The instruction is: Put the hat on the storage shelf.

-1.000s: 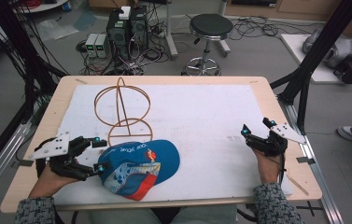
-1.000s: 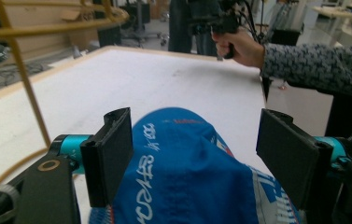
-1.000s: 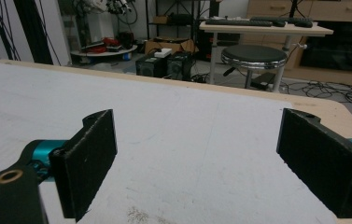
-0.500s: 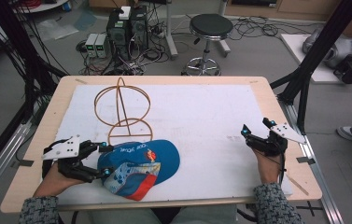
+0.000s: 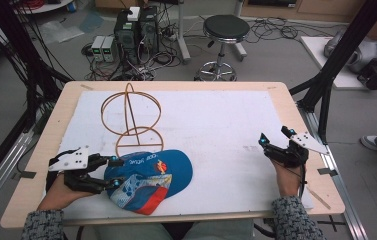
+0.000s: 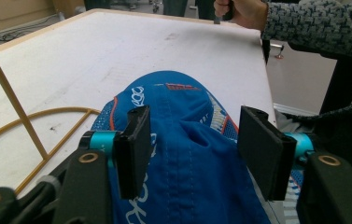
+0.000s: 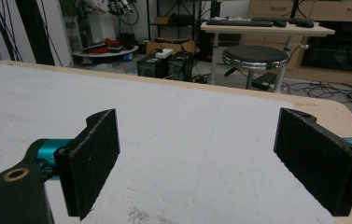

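Two spread jaws of the left gripper (image 6: 192, 154) straddle the cap (image 6: 187, 140); pinch its crown squarely toward twelve o'clock, while the right gripper (image 7: 211, 163) gapes idle.

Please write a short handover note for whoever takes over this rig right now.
Left tongs: open, jaws astride the blue cap, not closed on it.
Right tongs: open, hovering above the white mat at the right edge, holding nothing.
Cap lies flat at the near edge; the wire stand stands just behind it.
Done: left tongs lined up on the cap.
Left: close, lift, probably set the cap on the stand.
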`<act>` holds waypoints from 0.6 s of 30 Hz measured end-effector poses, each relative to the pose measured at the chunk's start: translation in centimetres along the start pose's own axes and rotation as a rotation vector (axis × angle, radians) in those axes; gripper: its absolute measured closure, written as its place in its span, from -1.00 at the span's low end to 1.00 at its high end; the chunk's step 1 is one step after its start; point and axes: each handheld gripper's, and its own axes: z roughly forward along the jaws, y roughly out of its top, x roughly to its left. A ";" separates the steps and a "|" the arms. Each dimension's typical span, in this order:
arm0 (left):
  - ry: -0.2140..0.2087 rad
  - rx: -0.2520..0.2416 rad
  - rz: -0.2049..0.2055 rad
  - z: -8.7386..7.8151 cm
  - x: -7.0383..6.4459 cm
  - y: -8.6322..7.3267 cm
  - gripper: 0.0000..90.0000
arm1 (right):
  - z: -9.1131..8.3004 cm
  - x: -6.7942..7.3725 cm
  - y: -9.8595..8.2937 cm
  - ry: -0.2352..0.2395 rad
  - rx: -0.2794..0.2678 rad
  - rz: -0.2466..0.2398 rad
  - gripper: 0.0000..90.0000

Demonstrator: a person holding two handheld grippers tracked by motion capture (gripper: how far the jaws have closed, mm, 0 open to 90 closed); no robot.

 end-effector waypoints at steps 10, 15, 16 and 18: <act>-0.004 0.045 0.012 0.2 0.0 -0.3 0.49 | 0.0 -0.1 0.0 0.005 0.000 0.005 -0.70; 0.005 0.042 0.029 0.2 -0.2 -0.3 0.73 | 0.0 -0.1 0.0 0.004 0.001 0.013 -0.70; 0.004 0.039 0.035 0.1 -0.2 -0.2 0.79 | 0.0 -0.1 0.0 0.004 0.001 0.013 -0.70; 0.010 0.034 0.036 0.1 -0.3 -0.2 0.88 | 0.0 -0.1 0.0 0.002 0.003 0.014 -0.70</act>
